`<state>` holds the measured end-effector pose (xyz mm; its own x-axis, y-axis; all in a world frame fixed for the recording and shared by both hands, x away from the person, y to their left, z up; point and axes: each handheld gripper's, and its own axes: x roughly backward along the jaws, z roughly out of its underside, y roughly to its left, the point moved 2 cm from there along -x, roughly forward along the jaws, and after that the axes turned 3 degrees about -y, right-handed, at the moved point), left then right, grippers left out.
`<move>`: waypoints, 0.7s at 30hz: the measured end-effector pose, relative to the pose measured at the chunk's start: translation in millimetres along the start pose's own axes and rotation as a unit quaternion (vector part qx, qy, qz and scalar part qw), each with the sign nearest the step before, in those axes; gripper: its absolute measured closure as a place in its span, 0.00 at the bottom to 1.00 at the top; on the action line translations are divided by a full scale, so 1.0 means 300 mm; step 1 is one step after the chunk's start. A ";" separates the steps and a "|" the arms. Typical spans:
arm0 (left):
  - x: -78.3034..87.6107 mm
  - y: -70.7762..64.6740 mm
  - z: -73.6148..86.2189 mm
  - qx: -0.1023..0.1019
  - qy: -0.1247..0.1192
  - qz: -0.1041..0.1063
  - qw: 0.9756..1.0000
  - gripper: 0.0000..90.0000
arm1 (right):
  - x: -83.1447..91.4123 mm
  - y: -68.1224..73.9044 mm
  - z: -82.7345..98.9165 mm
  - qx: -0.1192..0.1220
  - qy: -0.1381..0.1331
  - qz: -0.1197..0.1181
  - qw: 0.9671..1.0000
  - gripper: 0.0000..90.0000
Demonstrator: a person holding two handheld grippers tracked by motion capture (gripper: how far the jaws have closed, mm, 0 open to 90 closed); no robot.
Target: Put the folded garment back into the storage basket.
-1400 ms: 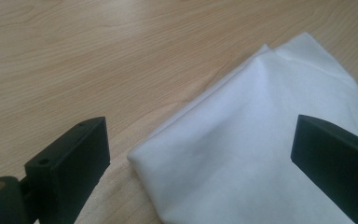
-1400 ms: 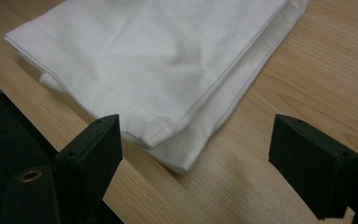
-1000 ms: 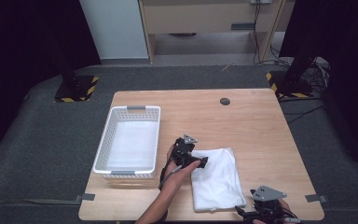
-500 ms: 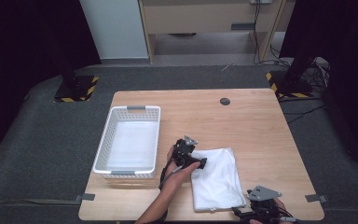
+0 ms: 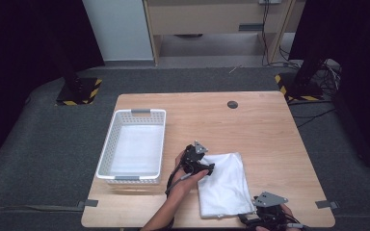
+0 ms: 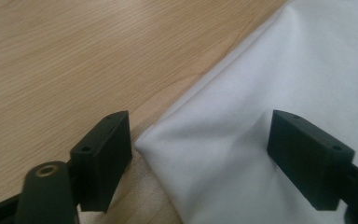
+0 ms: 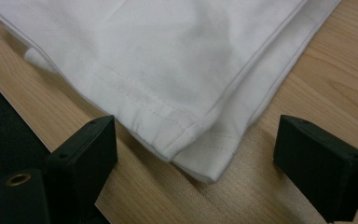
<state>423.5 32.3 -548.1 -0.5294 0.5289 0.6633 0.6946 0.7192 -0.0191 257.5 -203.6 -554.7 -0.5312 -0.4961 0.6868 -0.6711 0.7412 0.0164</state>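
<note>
**Left jaws narrow over the cloth corner**

Since the earlier frames the hands have hardly shifted; the left gripper's jaws have just been closing, with the cloth's corner between them.

High view: the folded white cloth [image 5: 223, 183] lies on the wooden table [image 5: 265, 134], to the right of the white basket [image 5: 134, 147]. The left gripper [image 5: 207, 168] sits at the cloth's far left corner, the right gripper [image 5: 250, 219] at its near right corner by the table edge.

Left gripper view: the jaws stand apart. The cloth's corner [image 6: 242, 140] lies between them, one jaw resting on the fabric, the other beside its tip.

Right gripper view: the jaws stand apart, the hemmed corner [image 7: 186, 135] between them, untouched by either.
</note>
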 end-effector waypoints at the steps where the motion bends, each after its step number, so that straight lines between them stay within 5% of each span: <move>1: 0.002 -0.002 0.000 -0.003 0.000 0.003 1.000 0.30 | -0.002 0.002 -0.002 0.001 0.000 -0.001 1.000 0.15; 12: 0.007 -0.016 -0.003 -0.011 -0.003 0.013 1.000 0.44 | -0.005 0.008 -0.001 0.009 -0.004 0.001 1.000 0.17; 21: 0.009 -0.023 -0.002 -0.010 -0.004 0.016 1.000 0.51 | -0.011 0.019 -0.016 0.023 -0.016 -0.007 1.000 0.39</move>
<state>417.7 28.3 -545.7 -0.5098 0.5554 0.6570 0.7215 0.6920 -0.0250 258.0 -195.6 -553.3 -0.5373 -0.5209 0.6633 -0.7011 0.7130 -0.0080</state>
